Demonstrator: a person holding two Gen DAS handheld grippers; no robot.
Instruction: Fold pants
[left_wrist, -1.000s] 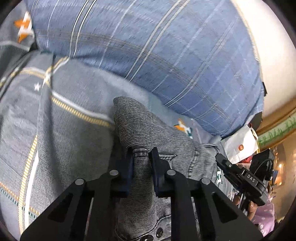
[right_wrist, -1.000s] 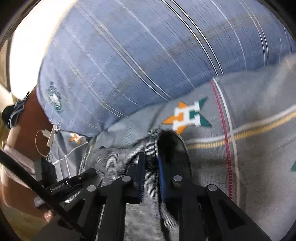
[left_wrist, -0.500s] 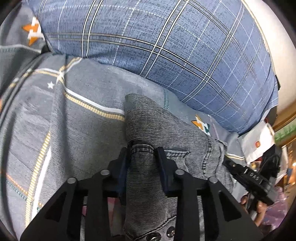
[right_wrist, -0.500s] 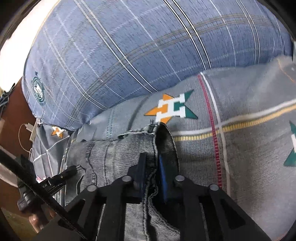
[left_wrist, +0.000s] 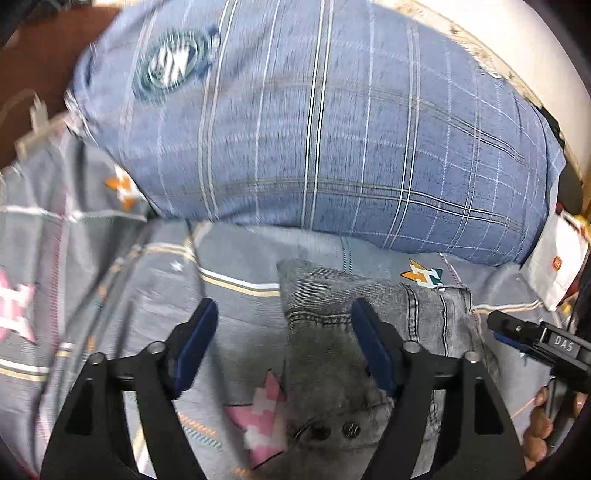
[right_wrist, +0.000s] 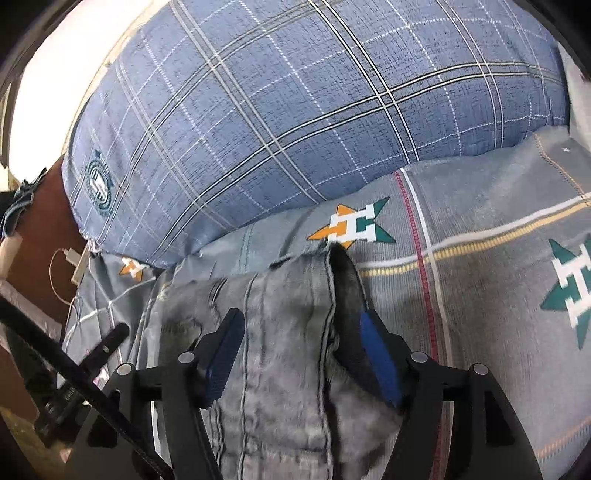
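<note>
While both sets of jaws are opening, the grey jeans (left_wrist: 369, 332) lie folded on a grey patterned bedsheet (left_wrist: 110, 295), just below a blue plaid pillow (left_wrist: 332, 129) that fills the twelve o'clock half of each view. In the left wrist view the left gripper (left_wrist: 284, 336) stands wide apart; the jeans' folded edge lies between the blue pads (left_wrist: 373, 350), touching neither that I can see, and two metal buttons (left_wrist: 336, 428) show at six o'clock. At three o'clock the right gripper (left_wrist: 496, 325) reaches in, held by a hand (left_wrist: 539, 424). In the right wrist view the right gripper (right_wrist: 299, 332) is parted too, with denim seams running between its fingers, loose of the left pad; the raised fold sits close against the right pad at one o'clock, contact unclear. A white charger cable (right_wrist: 62, 273) lies at nine o'clock.
</note>
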